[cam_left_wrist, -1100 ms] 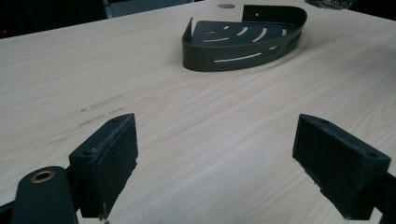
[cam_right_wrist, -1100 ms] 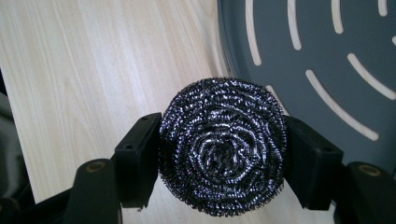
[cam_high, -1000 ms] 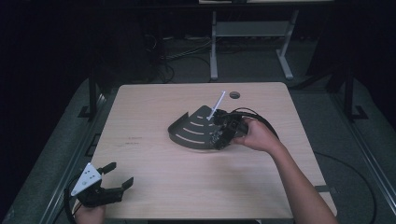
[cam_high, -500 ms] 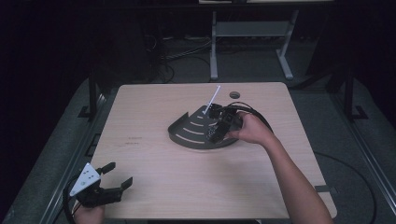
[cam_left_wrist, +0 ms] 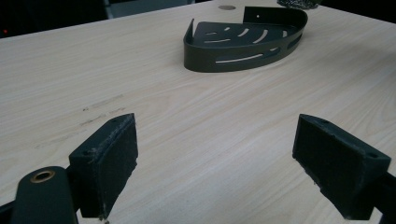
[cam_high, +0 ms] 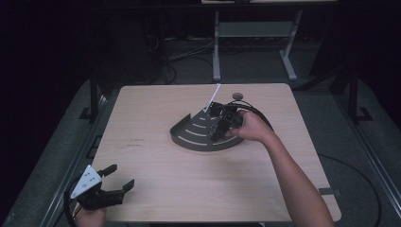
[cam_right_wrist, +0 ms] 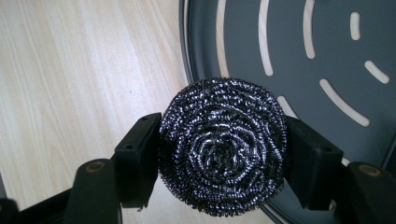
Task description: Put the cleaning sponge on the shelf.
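A dark grey quarter-round slotted tray [cam_high: 198, 133] lies mid-table; it also appears far ahead in the left gripper view [cam_left_wrist: 243, 44] and under the right gripper [cam_right_wrist: 327, 56]. My right gripper [cam_high: 221, 124] hovers over the tray's right side, shut on a round steel wool scourer [cam_right_wrist: 223, 144] squeezed between both pads. A white stick [cam_high: 213, 98] leans up from behind the tray. My left gripper [cam_high: 113, 182] rests at the table's near-left corner, open and empty, its pads [cam_left_wrist: 112, 163] wide apart over bare wood.
A small round hole [cam_high: 238, 95] sits near the table's far edge. Black cable loops by the right hand [cam_high: 257, 116]. A metal stand [cam_high: 250, 42] and cables occupy the dark floor behind. Bare wood [cam_high: 198, 184] stretches between the two grippers.
My right gripper with the scourer has shifted slightly left and farther over the tray. The left gripper has stayed in place.
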The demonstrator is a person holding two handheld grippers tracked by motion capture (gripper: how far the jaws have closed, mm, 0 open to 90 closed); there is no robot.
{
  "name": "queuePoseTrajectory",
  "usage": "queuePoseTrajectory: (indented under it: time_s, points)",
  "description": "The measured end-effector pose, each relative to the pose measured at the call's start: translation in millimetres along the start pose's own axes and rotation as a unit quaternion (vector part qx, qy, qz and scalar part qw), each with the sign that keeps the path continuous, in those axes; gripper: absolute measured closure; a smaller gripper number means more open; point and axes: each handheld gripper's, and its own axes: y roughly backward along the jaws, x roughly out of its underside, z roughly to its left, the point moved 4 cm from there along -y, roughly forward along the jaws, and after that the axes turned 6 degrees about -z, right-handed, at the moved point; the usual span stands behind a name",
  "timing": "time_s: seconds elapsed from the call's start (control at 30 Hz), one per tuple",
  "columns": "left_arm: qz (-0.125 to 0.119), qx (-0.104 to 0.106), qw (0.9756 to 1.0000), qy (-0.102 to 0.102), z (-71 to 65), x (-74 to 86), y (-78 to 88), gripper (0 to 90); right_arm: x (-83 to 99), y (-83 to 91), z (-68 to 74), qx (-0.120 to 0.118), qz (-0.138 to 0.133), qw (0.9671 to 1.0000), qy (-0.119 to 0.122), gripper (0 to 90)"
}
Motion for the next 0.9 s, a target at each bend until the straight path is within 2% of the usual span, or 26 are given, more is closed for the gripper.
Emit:
queuePoseTrajectory:
  time_s: [0.43, 0.57, 0.9]
  points:
    - [0.000, 0.000, 1.0000, 0.001, 0.2, 0.1, 0.1, 13.4, -8.0, -6.0, -17.4, 0.003, 0.004, 0.9999, -0.011, 33.7]
    - [-0.003, -0.002, 1.0000, 0.002, 0.9, 0.0, 0.1, 13.4, -12.0, -7.9, -21.5, -0.002, -0.007, 0.9998, -0.017, 33.7]
    - [0.001, 0.000, 1.0000, -0.001, -0.2, 0.2, -0.2, 13.3, -11.7, -25.5, -32.8, 0.003, 0.005, 0.9995, -0.031, 33.6]
